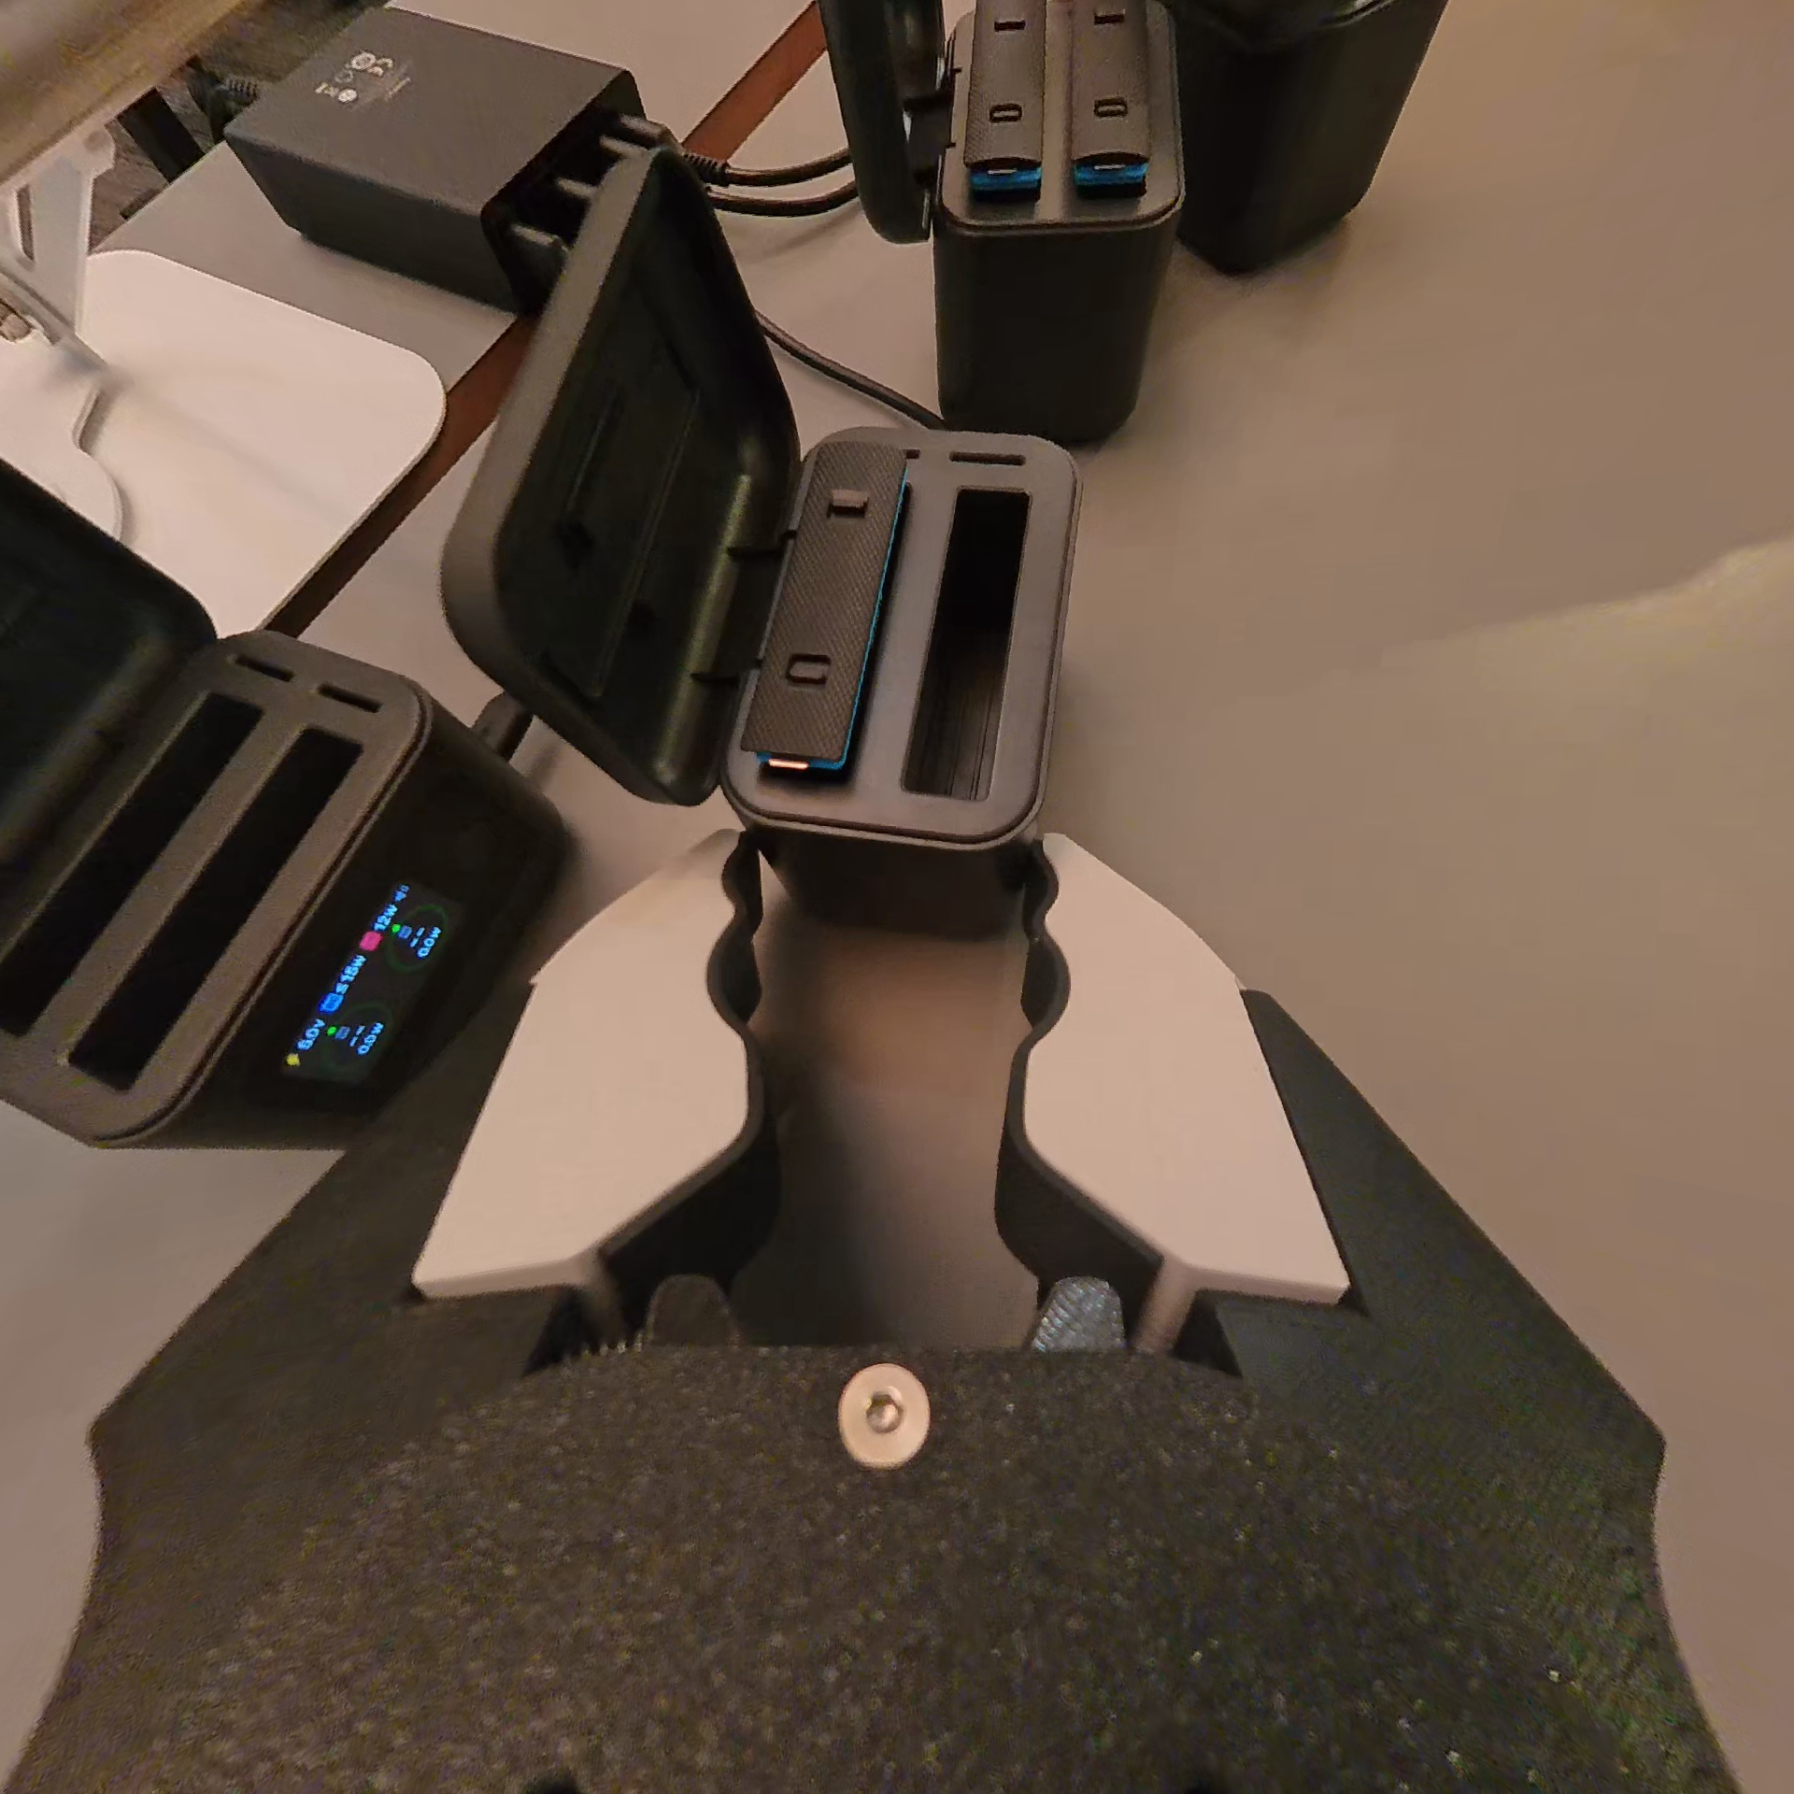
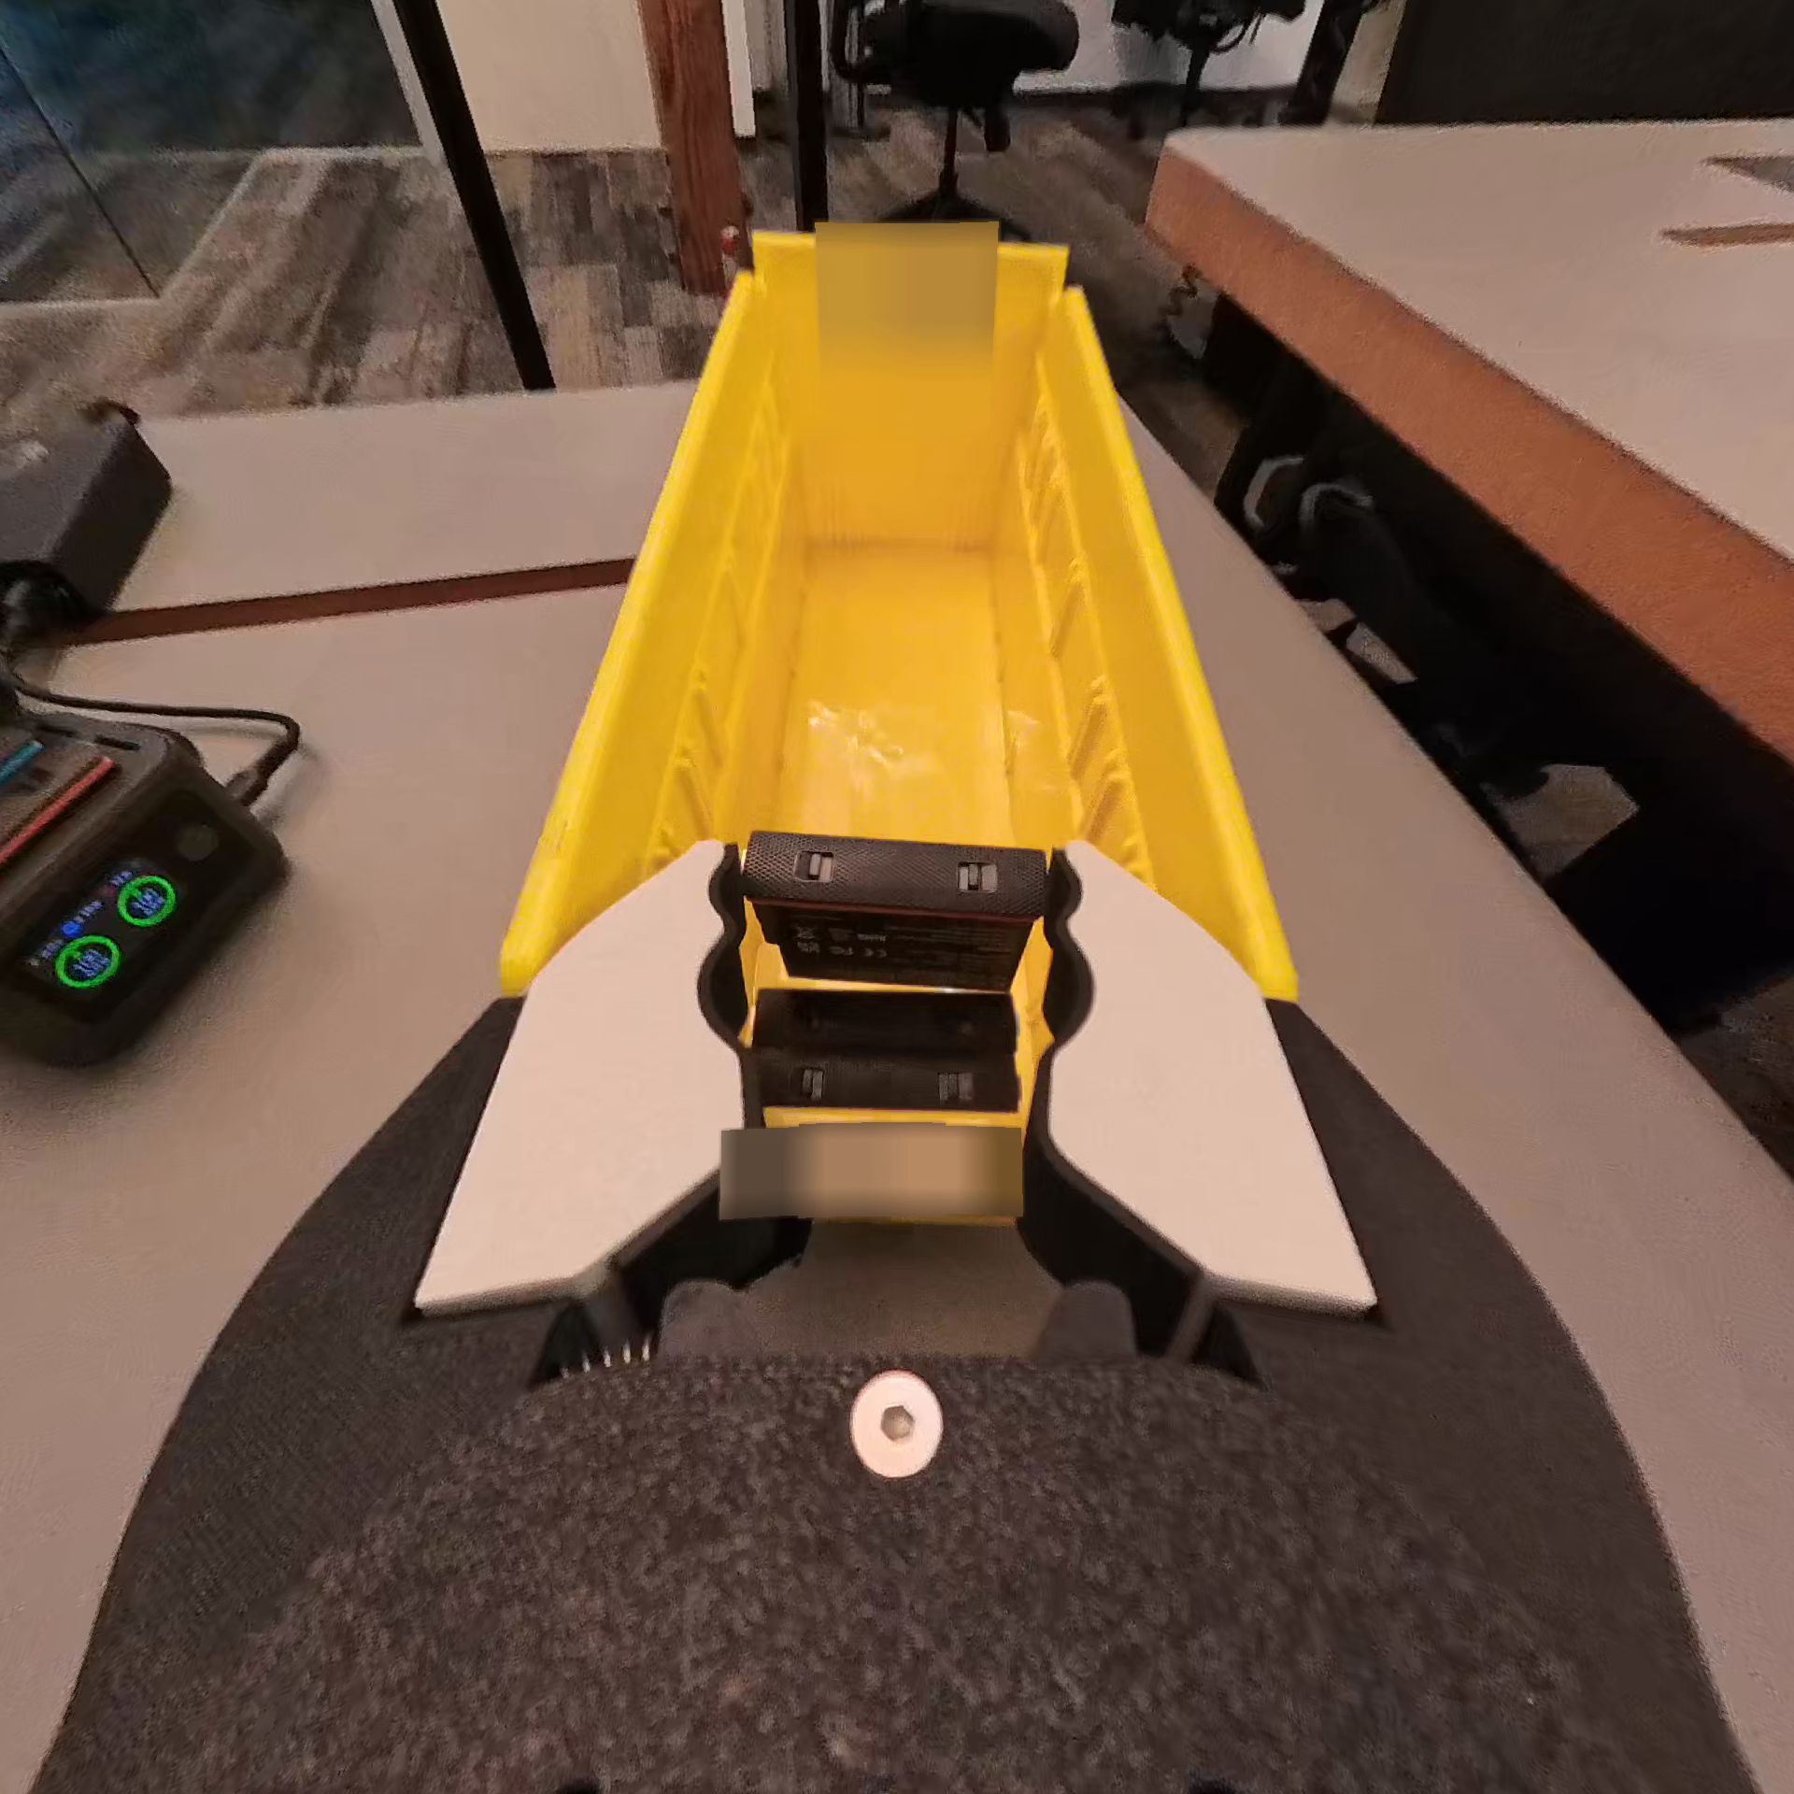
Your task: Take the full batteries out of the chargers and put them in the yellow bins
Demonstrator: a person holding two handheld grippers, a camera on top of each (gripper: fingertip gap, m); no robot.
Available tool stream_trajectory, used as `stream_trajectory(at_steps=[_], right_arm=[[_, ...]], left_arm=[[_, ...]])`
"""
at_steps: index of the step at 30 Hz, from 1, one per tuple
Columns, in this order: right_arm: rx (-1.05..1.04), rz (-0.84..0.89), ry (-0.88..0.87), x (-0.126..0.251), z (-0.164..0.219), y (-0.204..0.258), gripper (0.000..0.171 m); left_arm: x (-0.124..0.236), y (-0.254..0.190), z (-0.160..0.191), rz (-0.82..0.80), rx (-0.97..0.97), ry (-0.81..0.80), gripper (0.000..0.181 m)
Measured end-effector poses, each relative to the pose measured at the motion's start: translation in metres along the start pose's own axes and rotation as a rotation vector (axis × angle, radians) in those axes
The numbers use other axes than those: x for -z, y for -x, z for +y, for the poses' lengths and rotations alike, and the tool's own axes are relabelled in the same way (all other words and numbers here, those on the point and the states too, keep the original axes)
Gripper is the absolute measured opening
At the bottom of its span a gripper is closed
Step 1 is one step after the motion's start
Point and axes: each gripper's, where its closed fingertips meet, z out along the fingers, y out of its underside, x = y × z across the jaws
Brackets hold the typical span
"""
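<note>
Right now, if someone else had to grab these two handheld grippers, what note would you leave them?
Left gripper: clamped on the body of the middle charger, lid open, steadying it. One battery sits in its left slot; the right slot is empty.
Right gripper: holding a battery over the near end of the yellow bin.
Done: one battery in bin; the near-left charger has both slots empty.
Left: release this one, pull the remaining one, then the far charger, which holds two.

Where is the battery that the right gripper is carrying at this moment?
In the right wrist view, the battery sits clamped between the right gripper fingertips, over the near end of the yellow bin, above another battery lying in the bin.
</note>
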Motion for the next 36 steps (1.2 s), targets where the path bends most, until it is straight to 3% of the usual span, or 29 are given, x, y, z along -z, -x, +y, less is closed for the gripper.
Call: stream_trajectory(at_steps=[19,28,32,36], right_arm=[[0.160,0.062,0.180,0.007,0.021,-0.004,0.059],[0.169,0.021,0.188,0.006,0.020,-0.001,0.058],[0.119,-0.003,0.114,0.019,0.000,-0.003,0.058],[0.083,-0.067,-0.033,0.049,-0.047,0.012,0.057]], left_arm=[[0.000,0.000,0.001,0.006,0.002,0.002,0.052],[0.000,0.000,0.001,0.008,0.004,0.002,0.052],[0.000,0.000,0.001,0.008,0.004,0.002,0.052],[0.000,0.000,0.001,0.010,0.005,0.002,0.052]])
